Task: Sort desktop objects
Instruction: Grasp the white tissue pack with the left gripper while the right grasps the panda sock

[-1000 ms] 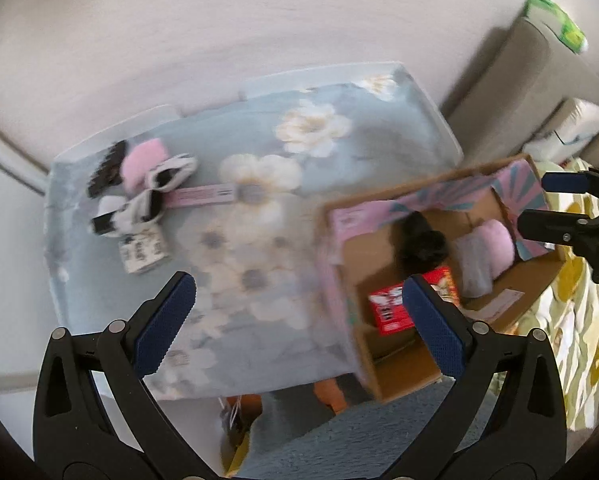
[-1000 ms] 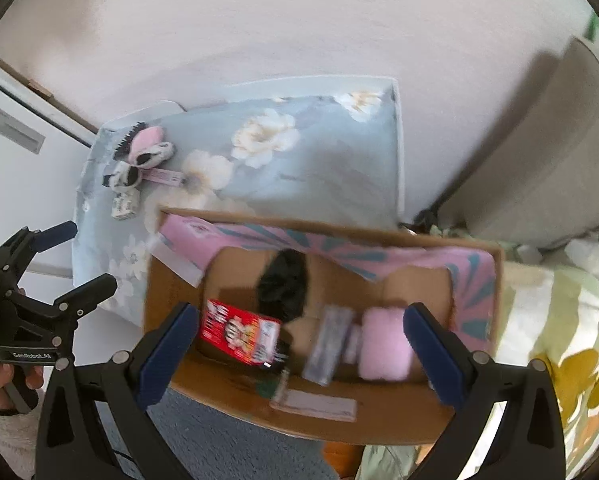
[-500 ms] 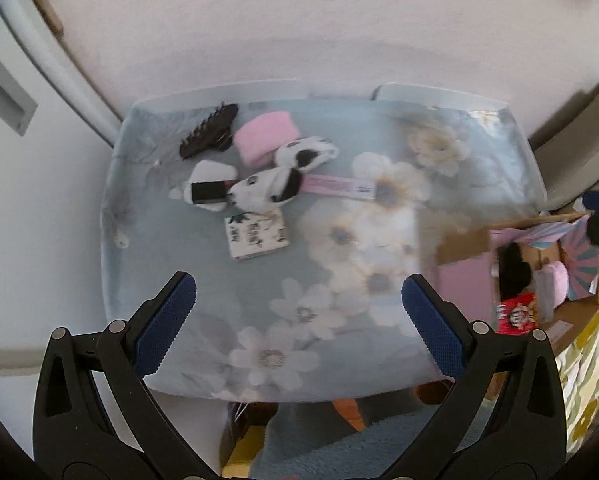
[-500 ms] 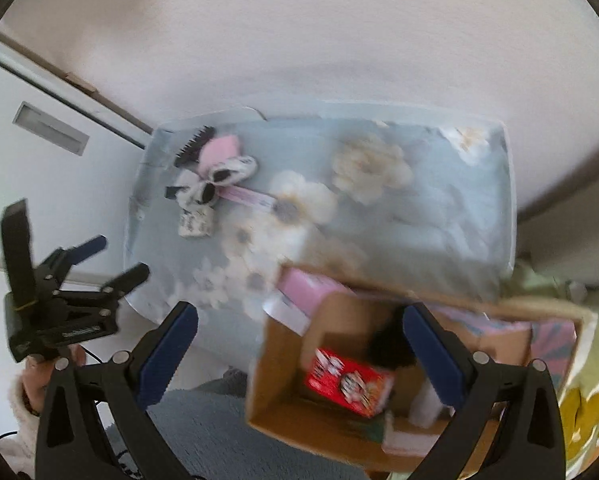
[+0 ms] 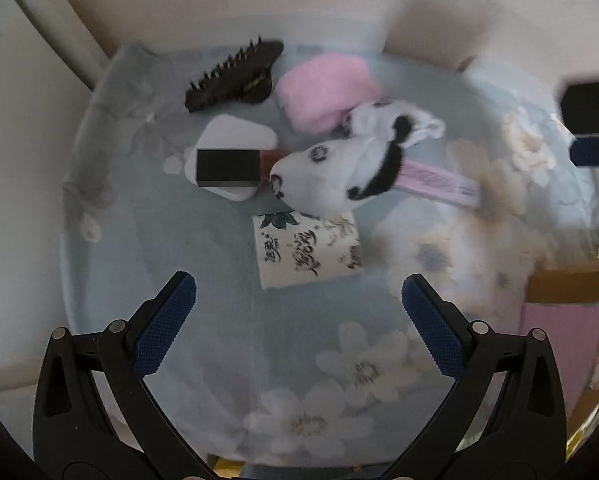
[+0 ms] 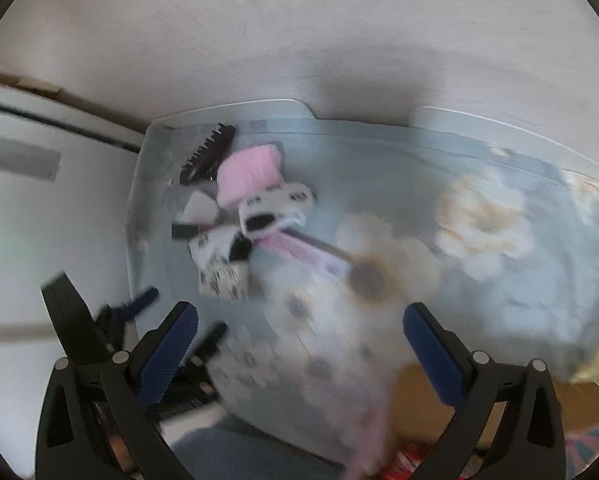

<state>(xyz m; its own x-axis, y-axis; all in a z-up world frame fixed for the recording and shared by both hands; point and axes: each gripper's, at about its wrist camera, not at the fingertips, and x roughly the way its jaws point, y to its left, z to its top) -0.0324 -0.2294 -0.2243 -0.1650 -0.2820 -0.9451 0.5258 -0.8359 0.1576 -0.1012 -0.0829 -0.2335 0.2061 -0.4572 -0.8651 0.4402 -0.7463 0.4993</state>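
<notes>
A cluster of small items lies at the table's far left: a black claw hair clip point(image 5: 235, 76), a pink fluffy roll point(image 5: 327, 92), black-and-white spotted socks point(image 5: 339, 168), a lipstick with a black cap point(image 5: 231, 166) on a white pad, a pink tube point(image 5: 439, 182) and a printed tissue pack point(image 5: 307, 254). My left gripper point(image 5: 297, 322) hovers open just before the tissue pack, holding nothing. My right gripper point(image 6: 299, 344) is open over the table's near middle; the cluster point(image 6: 243, 208) shows blurred ahead to its left.
A floral blue-grey cloth point(image 5: 339, 360) covers the table, backed by a pale wall. The cardboard box point(image 5: 571, 292) with its pink flap stands off the right edge. The left gripper point(image 6: 139, 320) shows low left in the right wrist view.
Both grippers swung left from the cardboard box toward the item cluster. The left one has come much closer to the tissue pack. Both stayed open.
</notes>
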